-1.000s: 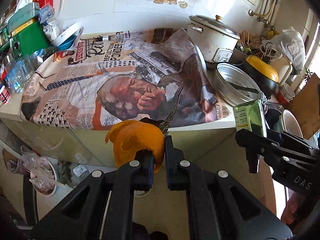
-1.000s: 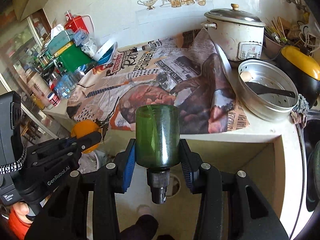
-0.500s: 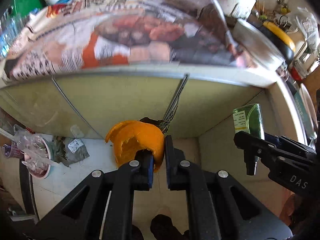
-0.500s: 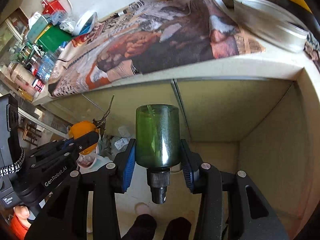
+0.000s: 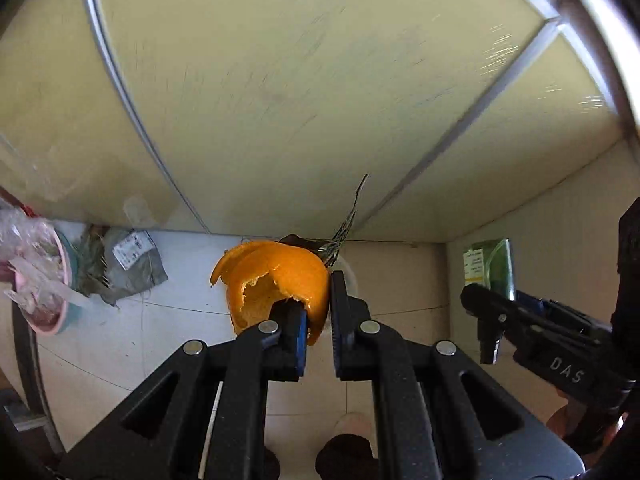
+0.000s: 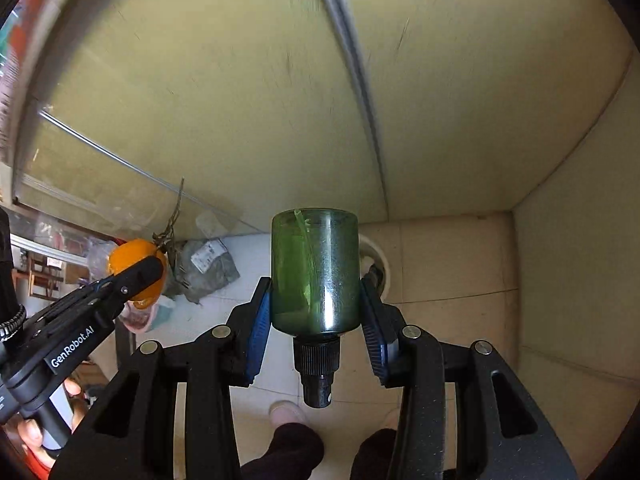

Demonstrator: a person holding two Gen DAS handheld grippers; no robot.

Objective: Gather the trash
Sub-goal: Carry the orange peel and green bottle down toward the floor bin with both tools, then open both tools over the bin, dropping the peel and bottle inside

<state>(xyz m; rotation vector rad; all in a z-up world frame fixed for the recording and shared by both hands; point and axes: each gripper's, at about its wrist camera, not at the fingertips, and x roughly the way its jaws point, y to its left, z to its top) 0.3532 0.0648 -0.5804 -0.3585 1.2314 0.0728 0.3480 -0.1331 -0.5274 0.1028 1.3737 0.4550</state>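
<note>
Pinching a curled, ragged orange peel [image 5: 276, 280], the left gripper [image 5: 318, 320] is nearly shut. The right gripper [image 6: 316, 316] clamps a smooth green glass bottle [image 6: 315, 272], cap toward the camera

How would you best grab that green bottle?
Grip the green bottle across its round middle, coming from the cap end, as the right gripper does now. The straight, even sides give both pads flat contact; the narrow black cap would slip.

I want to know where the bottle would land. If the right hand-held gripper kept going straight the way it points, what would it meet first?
Probably the white round rim on the tiled floor, just behind the green bottle; depth is unclear.
</note>
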